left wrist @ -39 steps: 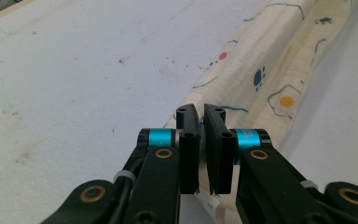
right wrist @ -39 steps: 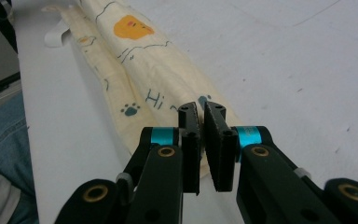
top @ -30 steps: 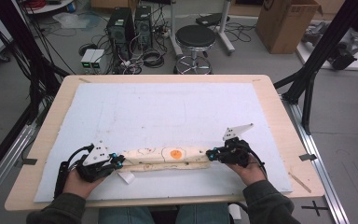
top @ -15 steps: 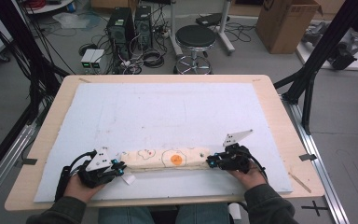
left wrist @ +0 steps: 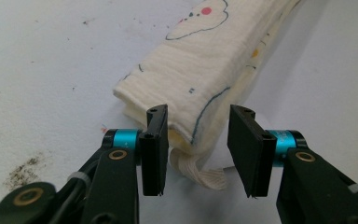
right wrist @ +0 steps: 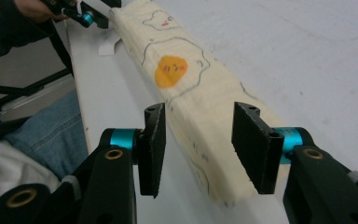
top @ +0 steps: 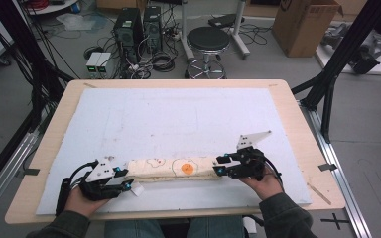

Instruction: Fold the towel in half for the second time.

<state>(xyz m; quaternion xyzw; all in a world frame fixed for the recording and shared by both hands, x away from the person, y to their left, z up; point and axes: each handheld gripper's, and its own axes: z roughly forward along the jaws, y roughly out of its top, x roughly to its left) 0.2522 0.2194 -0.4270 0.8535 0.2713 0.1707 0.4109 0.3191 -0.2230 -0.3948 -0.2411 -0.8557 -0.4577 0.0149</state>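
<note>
A cream cloth [top: 173, 167], folded into a long strip and printed with a fried egg and cloud outlines, lies flat on the white mat [top: 178, 119] near the front edge. My left gripper [top: 125, 178] is at its left end. In the left gripper view the jaws [left wrist: 198, 149] have just been opening, and the cloth's end [left wrist: 200, 65] lies loose between them. My right gripper [top: 220, 166] is at the right end. Its jaws [right wrist: 198, 149] have also just been opening and straddle the cloth [right wrist: 200, 102] without pressing on it.
A white tag [top: 137, 190] sticks out from the cloth's left end. The mat covers a wooden table [top: 297, 124], and the person's jeans [right wrist: 51, 135] show below its front edge. Beyond the table stand a stool [top: 207, 39], computers and a cardboard box.
Both grippers' jaws have opened off the cloth's ends. The cloth strip has come slightly toward the front edge and now lies free on the mat.
</note>
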